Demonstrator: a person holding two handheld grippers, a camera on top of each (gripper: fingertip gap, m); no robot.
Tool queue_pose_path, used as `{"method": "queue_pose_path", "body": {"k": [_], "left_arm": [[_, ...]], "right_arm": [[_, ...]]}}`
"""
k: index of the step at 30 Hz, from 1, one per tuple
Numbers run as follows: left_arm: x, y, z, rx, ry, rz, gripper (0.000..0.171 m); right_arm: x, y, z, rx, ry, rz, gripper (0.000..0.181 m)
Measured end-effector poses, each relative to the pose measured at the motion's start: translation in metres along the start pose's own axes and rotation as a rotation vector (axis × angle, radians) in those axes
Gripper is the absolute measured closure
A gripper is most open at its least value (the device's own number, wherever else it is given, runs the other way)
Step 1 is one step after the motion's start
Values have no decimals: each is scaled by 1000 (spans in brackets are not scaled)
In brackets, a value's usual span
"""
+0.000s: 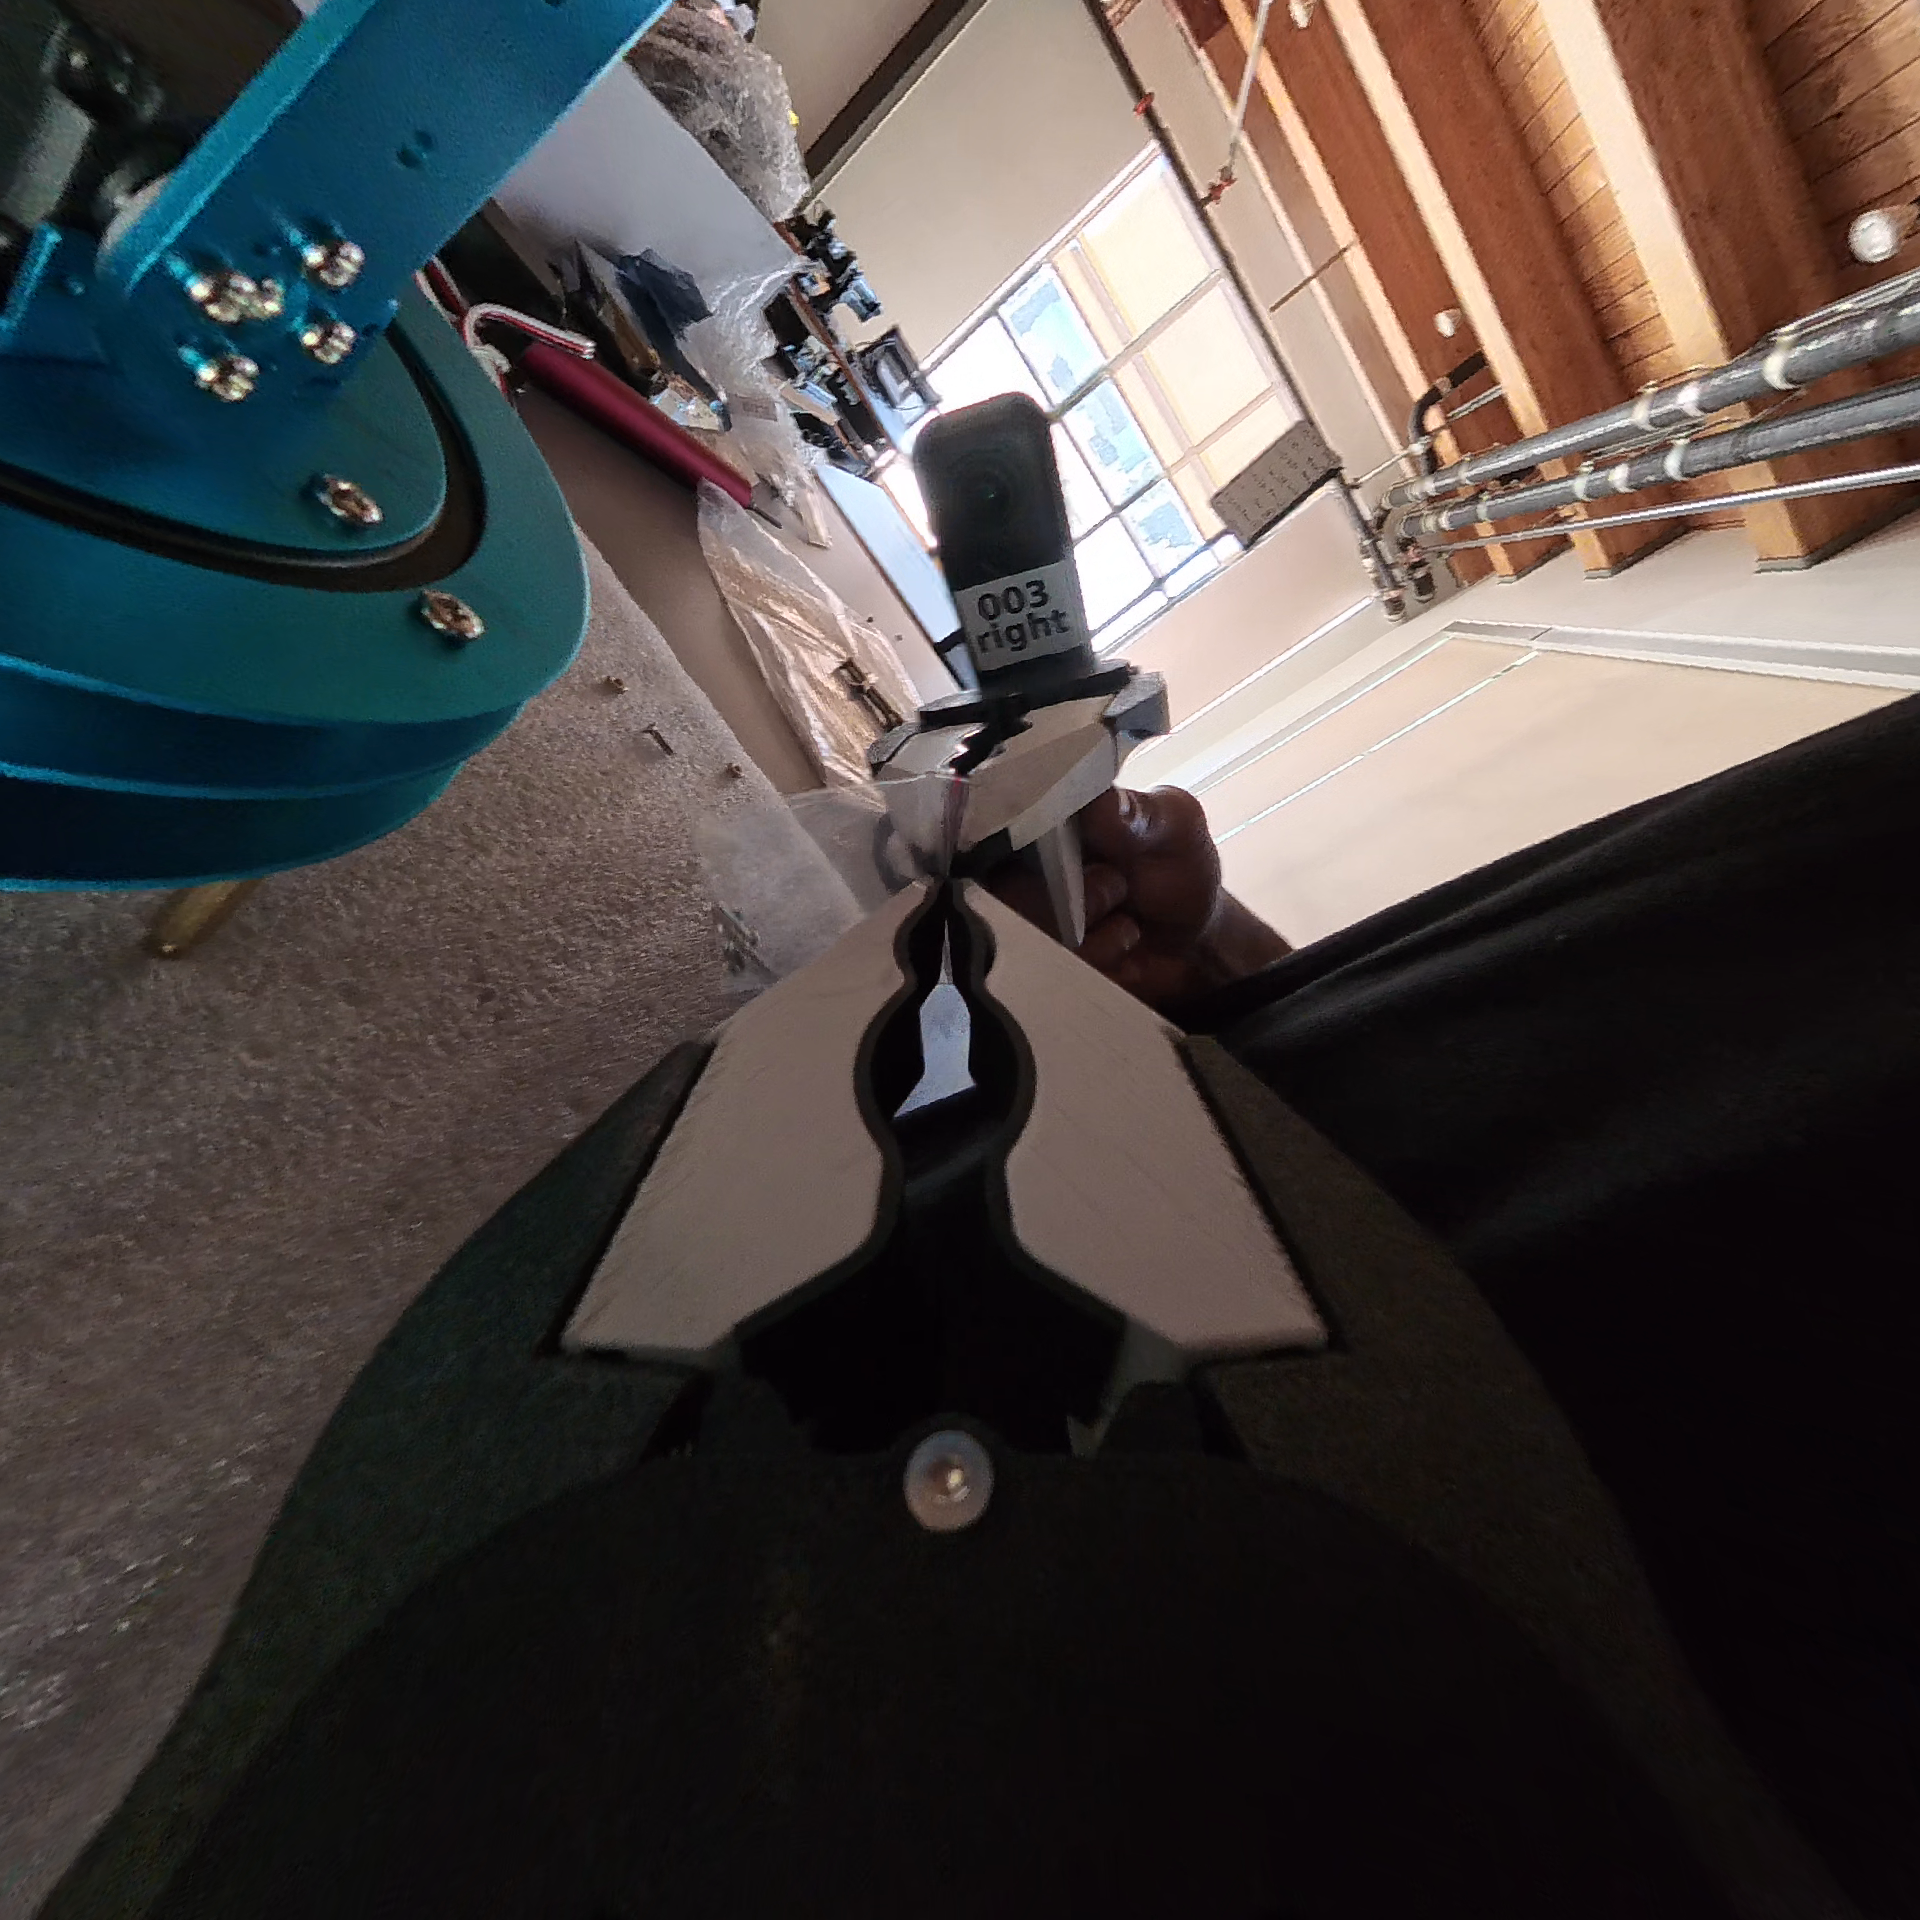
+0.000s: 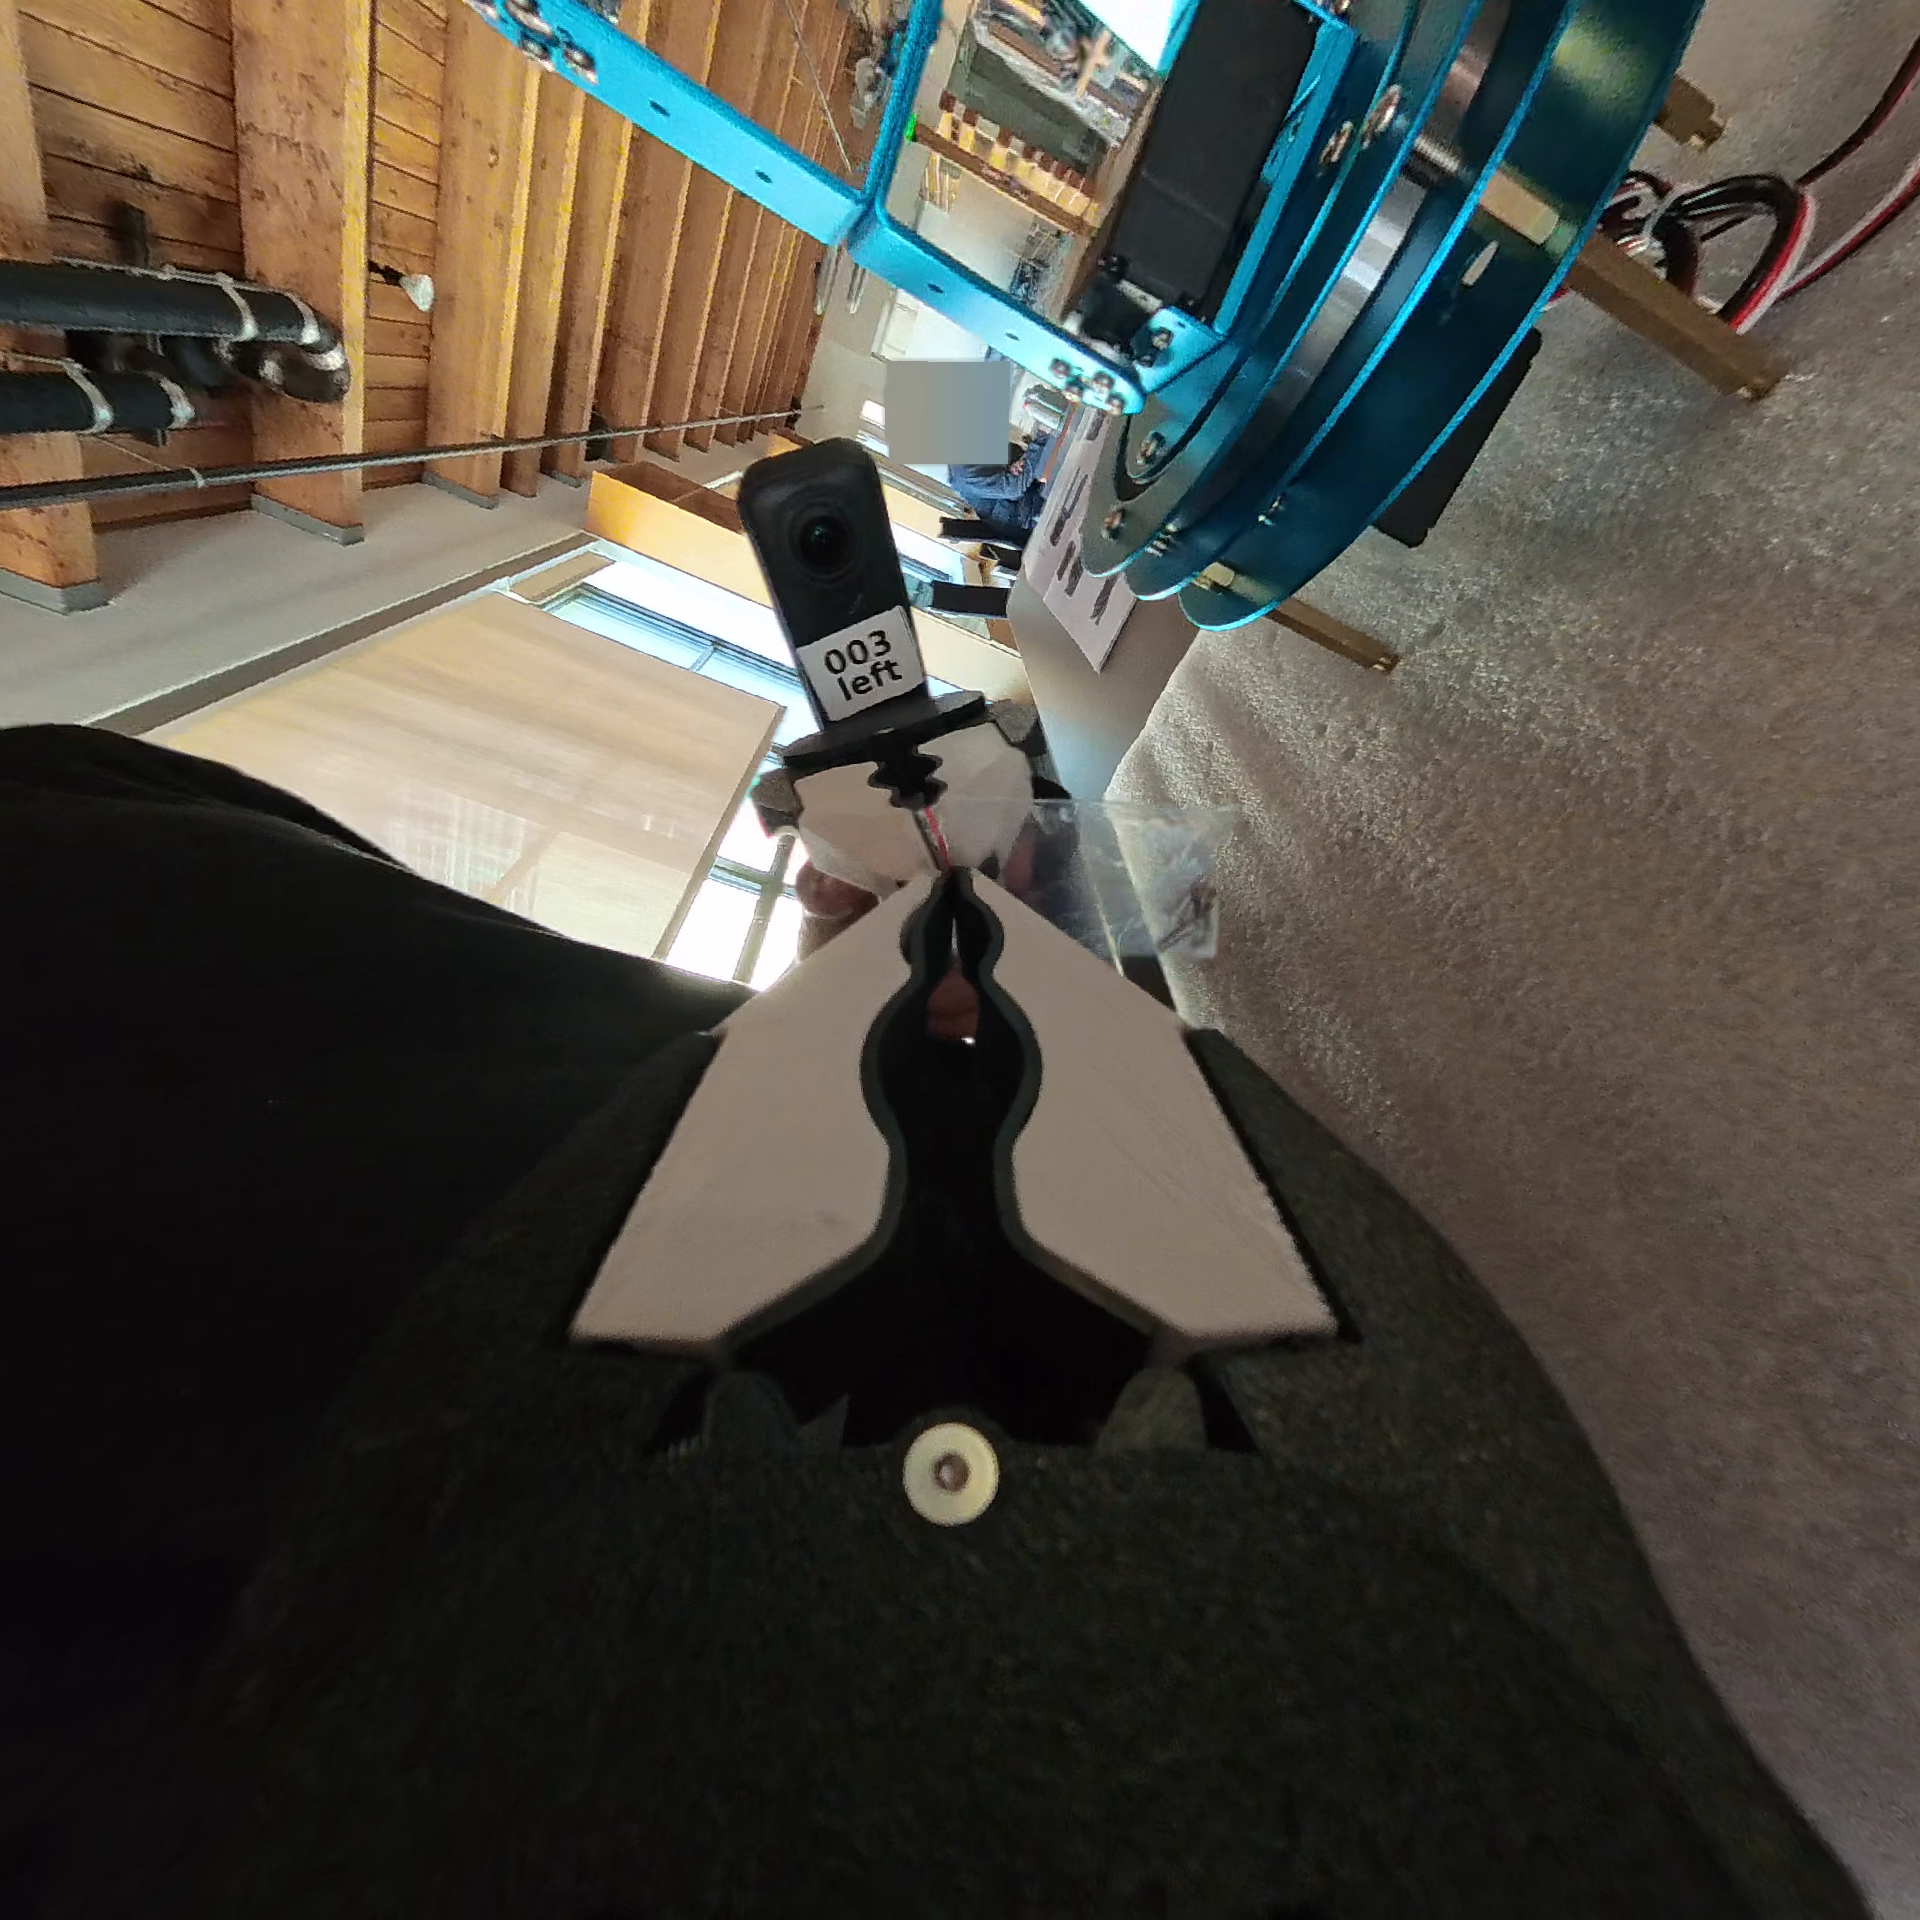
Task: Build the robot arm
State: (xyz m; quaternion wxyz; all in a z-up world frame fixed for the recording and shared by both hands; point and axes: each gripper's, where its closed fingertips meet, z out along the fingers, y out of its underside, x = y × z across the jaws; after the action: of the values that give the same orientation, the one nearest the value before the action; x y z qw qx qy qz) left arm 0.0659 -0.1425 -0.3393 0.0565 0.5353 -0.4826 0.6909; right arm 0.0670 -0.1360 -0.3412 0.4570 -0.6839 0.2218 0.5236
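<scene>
Wood-slat ceiling, bright windows, perhaps carpet

Blue metal assembly up on brass standoffs over the grey felt mat.
Beside the assembly, a maroon tube lies on the mat; near its base, loose brass bits scatter, red, white and black wires trail behind it, and wooden ceiling beams run beyond.

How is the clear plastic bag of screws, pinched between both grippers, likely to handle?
The clear plastic bag is probably floppy: its thin film hangs creased beyond the left gripper and right gripper. The small screws bunched at one end would likely shift and drag that side down. Glossy film may slip.
</scene>
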Motion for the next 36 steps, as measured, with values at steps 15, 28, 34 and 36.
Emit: {"method": "queue_pose_path", "body": {"k": [15, 28, 34, 36], "left_arm": [[-44, 8, -5, -67, -404, 104, 171], [-20, 3, 10, -45, -194, -277, 171], [-23, 2, 3, -68, -266, -232, 171], [-19, 0, 3, -77, -243, -184, 171]], "right_arm": [[36, 9, 3, -99, 487, -198, 181], [40, 9, 3, -356, 525, -1102, 120], [27, 4, -3, -307, 402, -1104, 181], [26, 2, -5, -278, 380, -1088, 178]]}}
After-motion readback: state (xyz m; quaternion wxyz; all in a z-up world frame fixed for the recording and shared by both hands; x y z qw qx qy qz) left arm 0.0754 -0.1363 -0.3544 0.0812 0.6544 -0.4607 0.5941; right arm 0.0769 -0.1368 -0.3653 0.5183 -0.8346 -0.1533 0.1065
